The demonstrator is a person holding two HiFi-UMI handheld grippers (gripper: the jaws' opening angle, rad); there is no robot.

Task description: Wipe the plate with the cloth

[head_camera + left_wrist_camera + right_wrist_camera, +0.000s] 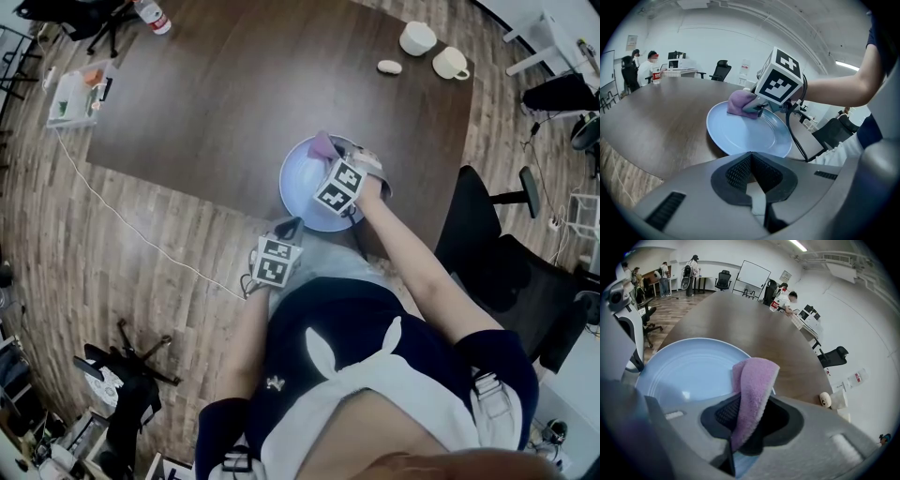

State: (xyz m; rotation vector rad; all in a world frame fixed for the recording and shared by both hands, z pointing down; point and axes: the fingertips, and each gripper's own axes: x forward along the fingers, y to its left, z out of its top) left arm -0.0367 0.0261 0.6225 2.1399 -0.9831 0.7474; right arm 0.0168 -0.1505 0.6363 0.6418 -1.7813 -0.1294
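Plate point(305, 183) lies flat on the dark wooden table point(234, 84), very close to the edge on the person's side, and this is the main risk. The left gripper point(752, 183) has its jaws closed together with nothing between them. It hangs just before the near rim and does not hold the plate. The right gripper point(750, 418) is clamped on the purple cloth point(752, 390), and the free end of the cloth rests on the far part of the plate. I think a hard stroke toward the person could slide the plate over the edge, because nothing keeps it in place. The cloth is also held only by a narrow fold (most of it hangs loose), so strong rubbing may pull it out of the jaws.

The table top looks smooth and gives the plate little grip. At its far end stand two white cups point(433, 49), and at the left there is a bottle point(153, 16). The floor point(141, 281) is of wooden planks, with a white cable point(122, 220) lying across it. A black chair point(487, 244) stands at the right. The gripper views show an office room with white walls, a whiteboard point(752, 273) and some people sitting far away.
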